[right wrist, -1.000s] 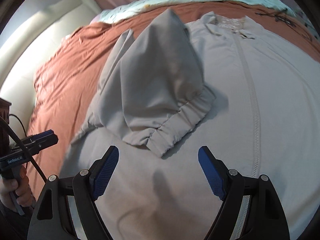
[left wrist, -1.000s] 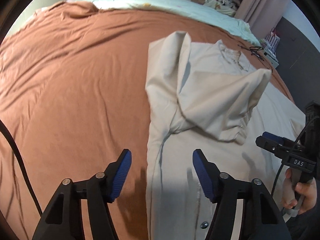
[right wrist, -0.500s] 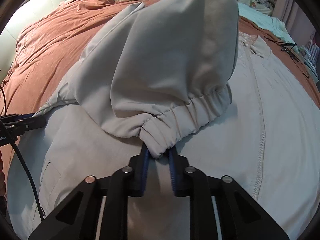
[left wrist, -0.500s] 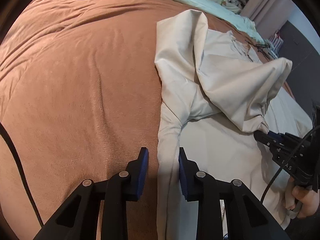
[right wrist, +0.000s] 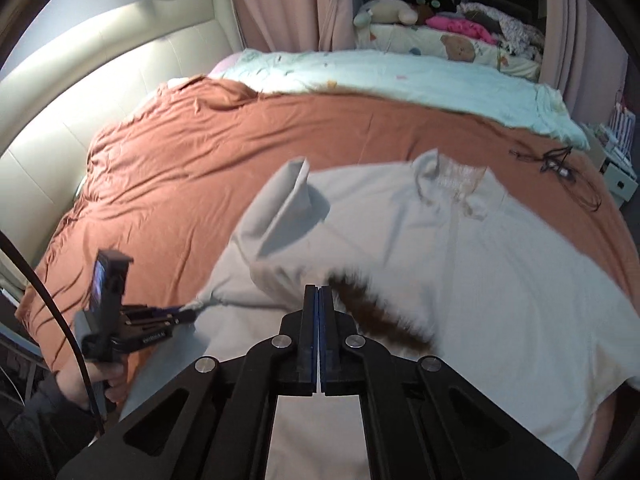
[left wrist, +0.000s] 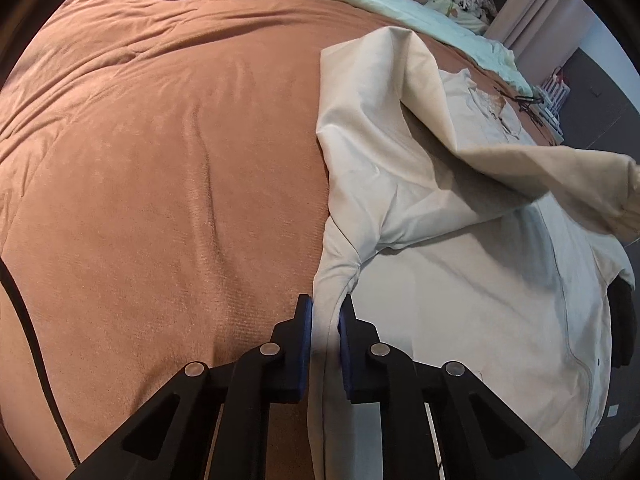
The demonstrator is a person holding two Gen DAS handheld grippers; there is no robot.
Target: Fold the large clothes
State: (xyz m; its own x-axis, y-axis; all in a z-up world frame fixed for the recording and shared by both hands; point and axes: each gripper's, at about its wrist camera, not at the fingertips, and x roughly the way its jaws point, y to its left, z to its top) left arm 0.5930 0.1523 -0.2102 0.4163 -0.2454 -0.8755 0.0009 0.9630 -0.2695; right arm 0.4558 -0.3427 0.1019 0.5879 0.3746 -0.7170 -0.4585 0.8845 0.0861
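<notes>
Rust-brown bedspread [left wrist: 168, 168] is lying under the cream jacket [left wrist: 460, 300], which is spreading over its right half. I'm seeing my left gripper [left wrist: 325, 320], jaws just closing, pinching the jacket's left side seam. Rightward, my right gripper [right wrist: 319, 300] is clamping fully together; I cannot tell whether the sleeve [left wrist: 560, 176] is caught.
</notes>
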